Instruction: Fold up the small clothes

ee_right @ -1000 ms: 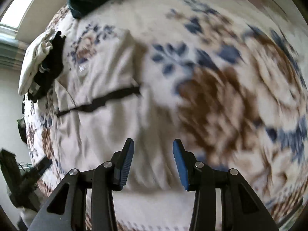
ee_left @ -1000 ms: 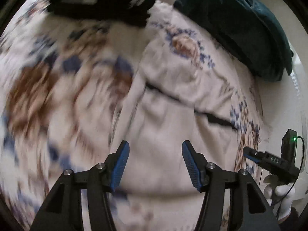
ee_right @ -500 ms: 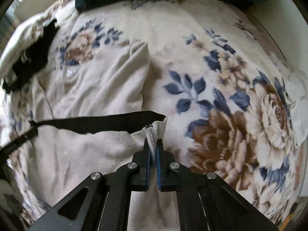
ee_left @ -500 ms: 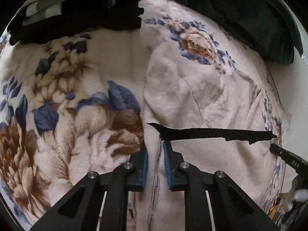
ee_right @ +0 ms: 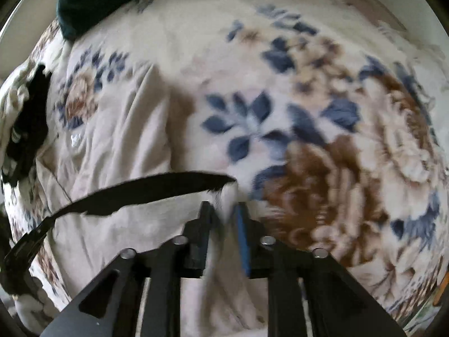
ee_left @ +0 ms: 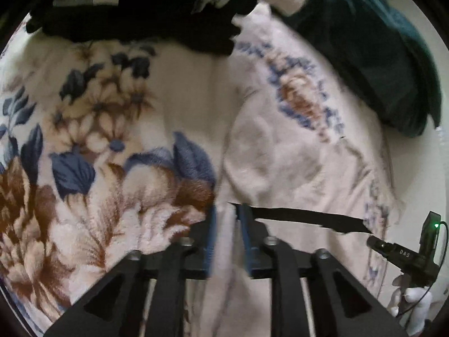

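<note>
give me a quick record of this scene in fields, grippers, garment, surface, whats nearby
left gripper: shut on one corner of the cream garment
right gripper: shut on the opposite corner
cream garment: edge lifted between the grippers, dark opening showing under it, the rest lying on the blanket
surface: floral blanket, cream with blue and brown flowers
nearby: black clothes at the far side; dark green fabric beyond the garment
image: motion blur in both views
</note>
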Tool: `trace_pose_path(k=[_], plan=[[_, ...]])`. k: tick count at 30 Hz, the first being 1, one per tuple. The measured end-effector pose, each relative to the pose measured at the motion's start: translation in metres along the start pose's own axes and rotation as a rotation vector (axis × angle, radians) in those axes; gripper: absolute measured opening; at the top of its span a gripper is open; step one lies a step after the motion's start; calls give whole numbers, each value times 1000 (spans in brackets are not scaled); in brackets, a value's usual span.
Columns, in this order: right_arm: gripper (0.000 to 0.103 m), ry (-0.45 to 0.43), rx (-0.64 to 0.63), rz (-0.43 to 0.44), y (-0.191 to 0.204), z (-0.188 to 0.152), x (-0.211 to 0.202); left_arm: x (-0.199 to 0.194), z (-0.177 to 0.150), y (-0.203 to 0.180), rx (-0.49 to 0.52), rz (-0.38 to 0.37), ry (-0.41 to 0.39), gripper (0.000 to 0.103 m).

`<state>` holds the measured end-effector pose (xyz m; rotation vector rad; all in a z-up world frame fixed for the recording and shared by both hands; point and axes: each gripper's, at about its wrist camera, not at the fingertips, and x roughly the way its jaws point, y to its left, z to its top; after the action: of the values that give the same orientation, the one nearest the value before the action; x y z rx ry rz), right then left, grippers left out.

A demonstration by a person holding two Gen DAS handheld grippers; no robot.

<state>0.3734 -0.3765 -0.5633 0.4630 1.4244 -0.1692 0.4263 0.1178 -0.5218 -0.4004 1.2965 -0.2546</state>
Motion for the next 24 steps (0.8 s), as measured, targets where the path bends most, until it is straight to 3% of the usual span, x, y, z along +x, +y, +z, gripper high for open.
trace_pose_path(k=[3, 6, 8, 9, 11, 12, 14, 15, 20, 24], plan=[[21, -60, -24, 65, 1, -3, -22, -16, -4, -11, 52, -23, -27, 42], [22, -40, -111, 140, 18, -5, -28, -14, -5, -26, 114, 12, -16, 44], [36, 3, -171, 159, 35, -6, -18, -9, -6, -35, 157, 42, -5, 49], [49, 27, -197, 154, 43, -6, -10, -6, -6, -37, 170, 57, 0, 53], [53, 82, -235, 138, 57, -7, 14, 3, -6, -40, 179, 66, 16, 53], [51, 95, -247, 123, 61, -8, 22, 7, -6, -41, 181, 74, 22, 53], [14, 57, -275, 53, 67, -11, 29, 12, -8, -41, 184, 86, 32, 53], [5, 20, -290, 31, 70, -13, 26, 13, -8, -40, 180, 86, 36, 53], [3, -129, -295, -20, 73, -22, -5, 16, -9, -37, 180, 80, 33, 53], [3, -174, -281, -2, 68, -20, -17, 19, -7, -38, 188, 85, 40, 53]])
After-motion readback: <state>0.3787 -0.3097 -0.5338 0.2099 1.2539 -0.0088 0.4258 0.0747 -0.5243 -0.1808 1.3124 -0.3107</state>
